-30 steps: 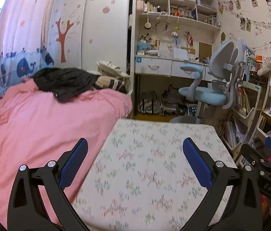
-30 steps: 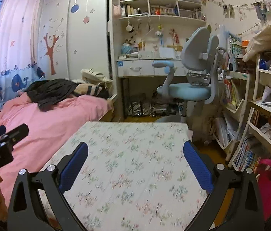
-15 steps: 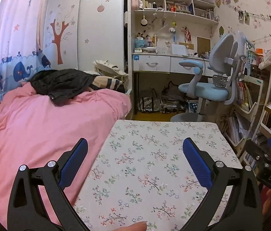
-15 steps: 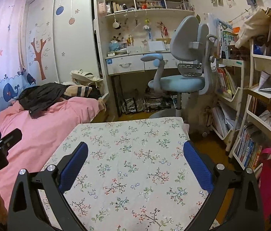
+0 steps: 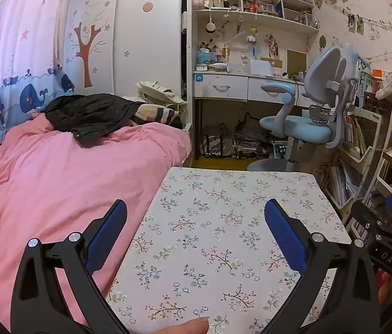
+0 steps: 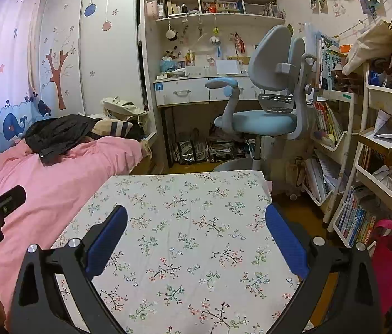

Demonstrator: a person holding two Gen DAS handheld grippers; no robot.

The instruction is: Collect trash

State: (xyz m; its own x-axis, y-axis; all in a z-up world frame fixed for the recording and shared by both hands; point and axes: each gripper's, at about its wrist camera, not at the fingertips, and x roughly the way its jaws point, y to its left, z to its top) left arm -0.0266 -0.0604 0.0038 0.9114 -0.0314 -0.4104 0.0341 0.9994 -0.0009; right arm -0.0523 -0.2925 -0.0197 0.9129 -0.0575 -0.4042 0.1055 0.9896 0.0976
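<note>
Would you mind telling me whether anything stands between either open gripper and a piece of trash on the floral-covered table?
No trash shows on the floral table in either view, so there is nothing to be blocked from. The left gripper and right gripper both hang open over bare cloth; only a fingertip shows at the near edge.

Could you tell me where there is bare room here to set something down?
The floral tablecloth is bare from its near edge to the far edge by the blue desk chair, between the pink bed and the bookshelves. Both open grippers, left gripper and right gripper, hover above it. The shelves and the floor under the desk are crowded.
</note>
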